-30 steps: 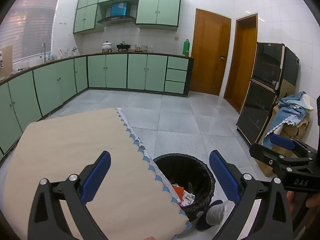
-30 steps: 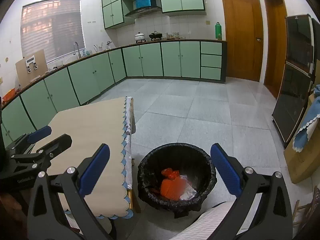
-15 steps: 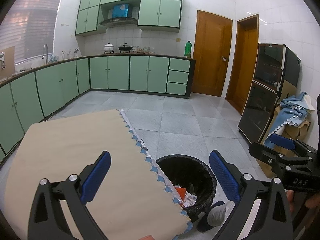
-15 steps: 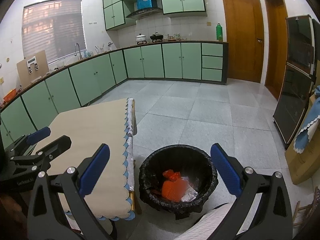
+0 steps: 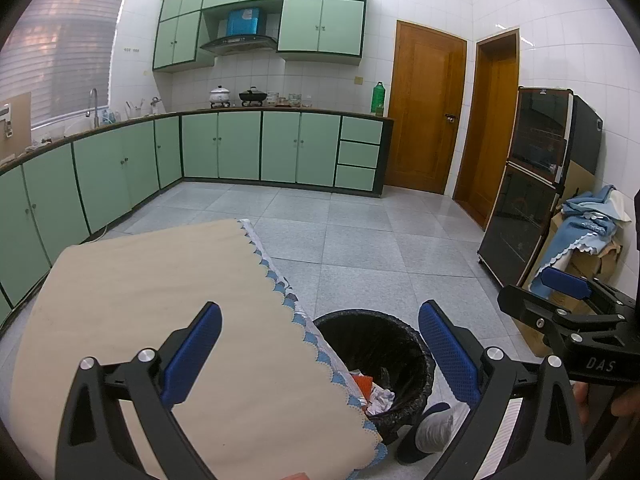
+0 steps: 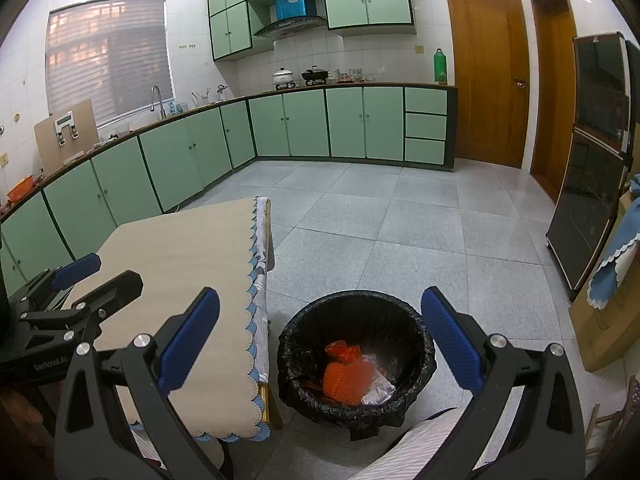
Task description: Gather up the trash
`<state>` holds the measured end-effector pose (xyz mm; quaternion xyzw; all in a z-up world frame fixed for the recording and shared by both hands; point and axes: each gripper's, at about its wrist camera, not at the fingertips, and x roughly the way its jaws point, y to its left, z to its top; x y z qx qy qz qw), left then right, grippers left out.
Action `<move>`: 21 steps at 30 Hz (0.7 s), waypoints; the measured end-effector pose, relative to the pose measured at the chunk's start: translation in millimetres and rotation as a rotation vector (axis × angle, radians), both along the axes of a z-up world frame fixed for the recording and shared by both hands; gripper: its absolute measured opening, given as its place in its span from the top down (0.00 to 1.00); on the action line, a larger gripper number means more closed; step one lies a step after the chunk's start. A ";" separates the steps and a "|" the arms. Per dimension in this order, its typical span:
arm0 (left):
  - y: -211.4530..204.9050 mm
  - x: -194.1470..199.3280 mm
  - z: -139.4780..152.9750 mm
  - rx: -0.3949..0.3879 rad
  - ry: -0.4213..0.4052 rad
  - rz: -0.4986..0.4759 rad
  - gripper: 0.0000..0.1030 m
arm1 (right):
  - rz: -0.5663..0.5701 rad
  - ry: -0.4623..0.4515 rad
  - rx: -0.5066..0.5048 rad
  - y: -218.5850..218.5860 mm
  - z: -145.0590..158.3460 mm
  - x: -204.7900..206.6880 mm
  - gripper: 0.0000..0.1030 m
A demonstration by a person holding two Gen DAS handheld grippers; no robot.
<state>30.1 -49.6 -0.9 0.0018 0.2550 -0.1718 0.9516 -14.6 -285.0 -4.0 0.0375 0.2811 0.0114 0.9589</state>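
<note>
A black-lined trash bin stands on the floor beside the table's right edge. Inside lie an orange net bag, a smaller red-orange piece and crumpled clear plastic; the left wrist view shows a red scrap and white crumpled paper in it. My right gripper hovers open above the bin, holding nothing. Over the table's near corner my left gripper is open and empty too. Each gripper appears at the edge of the other's view.
A small table under a beige cloth with blue scalloped trim sits left of the bin. Green cabinets line the far walls, a dark glass cabinet and a cloth-covered box stand right. A person's shoe rests by the bin.
Both views have lifted and pulled back slightly, so the bin sits a little lower in frame. The jaws of both grippers keep the same width.
</note>
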 end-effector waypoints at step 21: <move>1.2 -1.0 2.1 0.002 -0.002 0.007 0.06 | 0.002 -0.004 -0.002 1.3 -0.1 0.5 0.05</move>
